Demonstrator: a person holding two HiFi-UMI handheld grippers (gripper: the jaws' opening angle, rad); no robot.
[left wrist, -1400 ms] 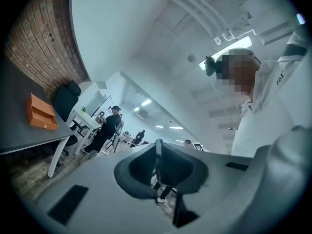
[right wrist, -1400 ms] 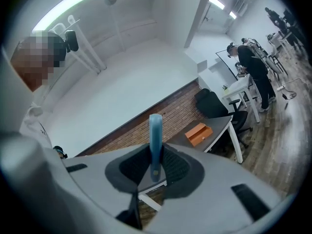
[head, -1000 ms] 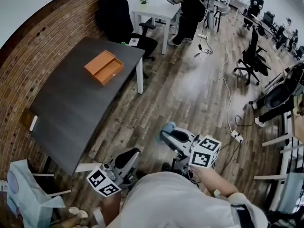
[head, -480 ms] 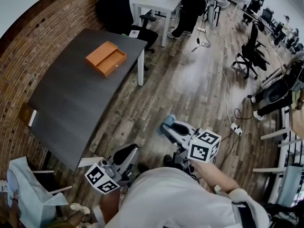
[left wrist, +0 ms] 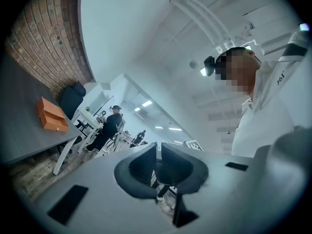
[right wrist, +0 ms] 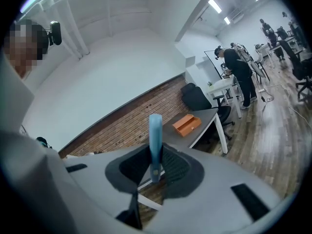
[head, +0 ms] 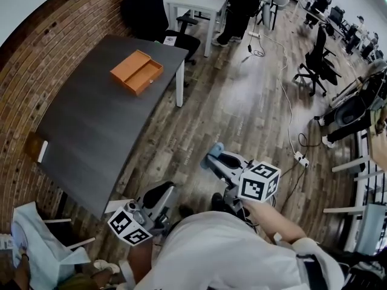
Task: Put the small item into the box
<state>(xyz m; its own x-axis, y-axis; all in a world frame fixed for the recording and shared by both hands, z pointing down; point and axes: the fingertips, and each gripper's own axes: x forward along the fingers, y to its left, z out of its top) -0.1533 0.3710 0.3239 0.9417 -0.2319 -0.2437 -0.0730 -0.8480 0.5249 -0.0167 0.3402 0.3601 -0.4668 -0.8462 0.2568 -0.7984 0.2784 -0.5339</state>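
Observation:
An open orange box (head: 136,72) lies on the far part of a dark grey table (head: 91,138), also seen small in the right gripper view (right wrist: 187,124) and the left gripper view (left wrist: 50,116). My right gripper (head: 213,157) is over the wooden floor, well short of the table, shut on a slim light-blue item (head: 215,150) that stands upright between its pads (right wrist: 155,140). My left gripper (head: 161,194) hangs near the table's near corner, its jaws (left wrist: 159,160) closed together with nothing between them.
A black office chair (head: 148,14) and a white table (head: 196,2) stand beyond the grey table, with a person (head: 239,5) beside them. A cable (head: 289,101) and power strip (head: 300,157) lie on the floor at right. More chairs (head: 317,59) stand far right.
Both grippers have shifted slightly across the floor, the left one sitting a little lower in the head view. The right gripper keeps its hold on the blue item.

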